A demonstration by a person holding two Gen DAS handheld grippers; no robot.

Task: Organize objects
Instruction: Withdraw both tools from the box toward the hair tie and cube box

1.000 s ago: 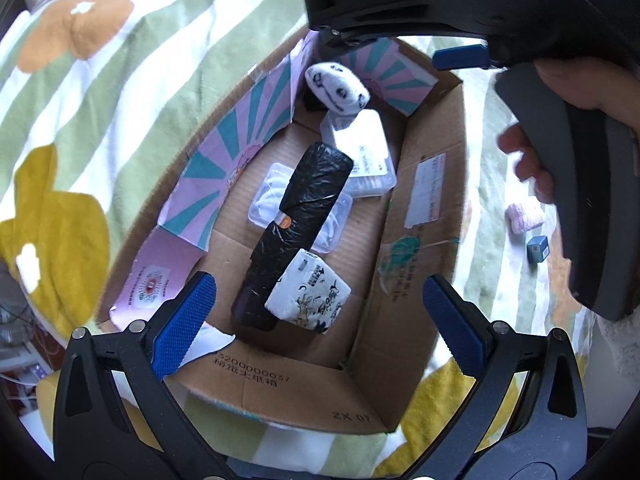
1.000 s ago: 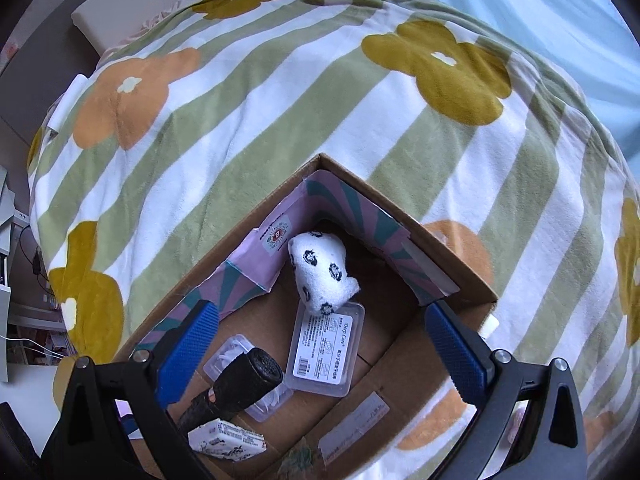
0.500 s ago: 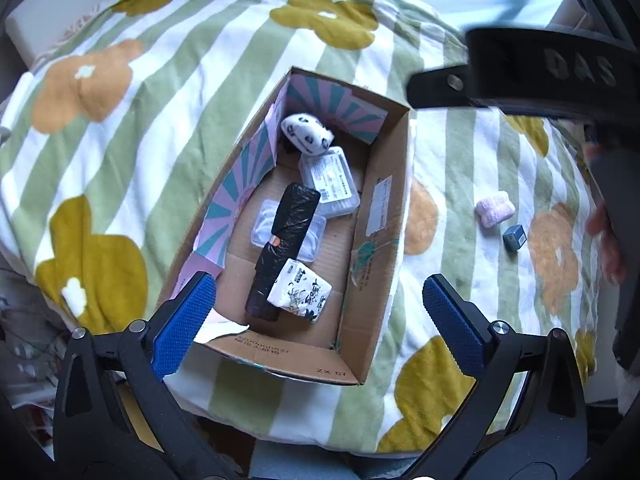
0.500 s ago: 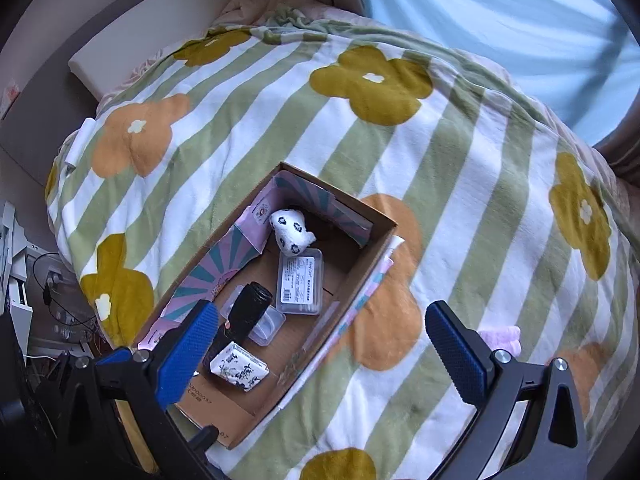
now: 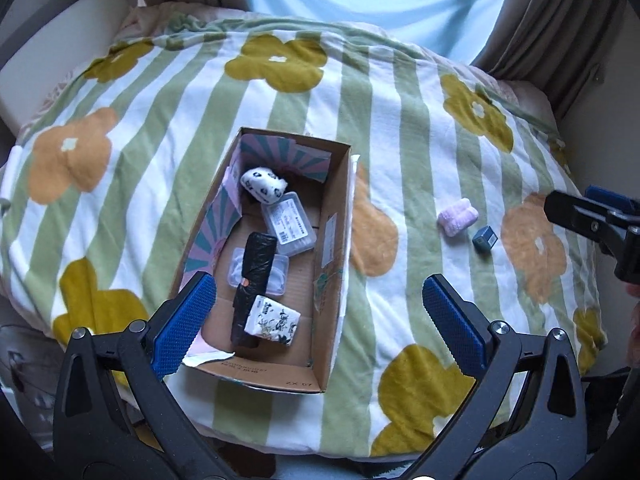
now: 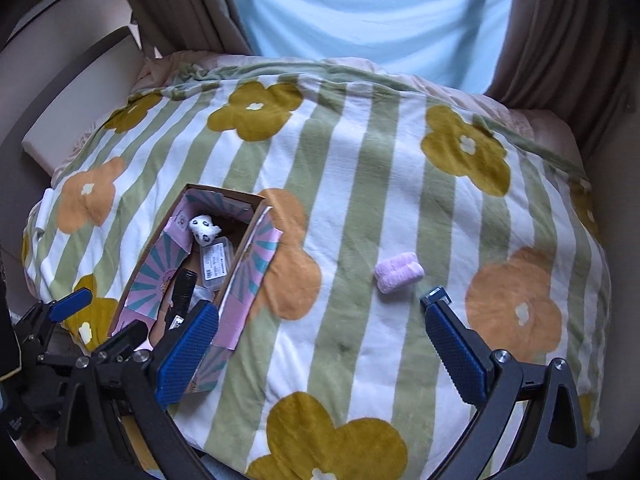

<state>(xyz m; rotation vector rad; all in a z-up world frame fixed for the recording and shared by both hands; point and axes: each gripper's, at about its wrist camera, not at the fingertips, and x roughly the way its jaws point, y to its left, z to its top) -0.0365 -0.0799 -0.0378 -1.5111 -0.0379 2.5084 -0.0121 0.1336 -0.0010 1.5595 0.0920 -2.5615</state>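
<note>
Objects mostly sat packed already: we judged the task well along, with two pieces left out on the bed (image 5: 400, 184). Leftmost, our left gripper (image 5: 320, 312) hung above the near end of the cardboard box (image 5: 336, 264), jaws wide and empty. Inside the box, far end to near, lay a spotted white plush (image 5: 262, 185), a clear lidded case (image 5: 289, 224), a black roll (image 5: 256, 276) across a second clear case (image 5: 280, 276), and a printed tissue pack (image 5: 272, 320). Right of the box, well apart, the pink fluffy item (image 6: 398, 271) and a small dark cube (image 5: 485, 239) rested just beside each other on the blanket. Our right gripper (image 6: 320, 348) hovered near them, jaws wide, holding nothing.
</note>
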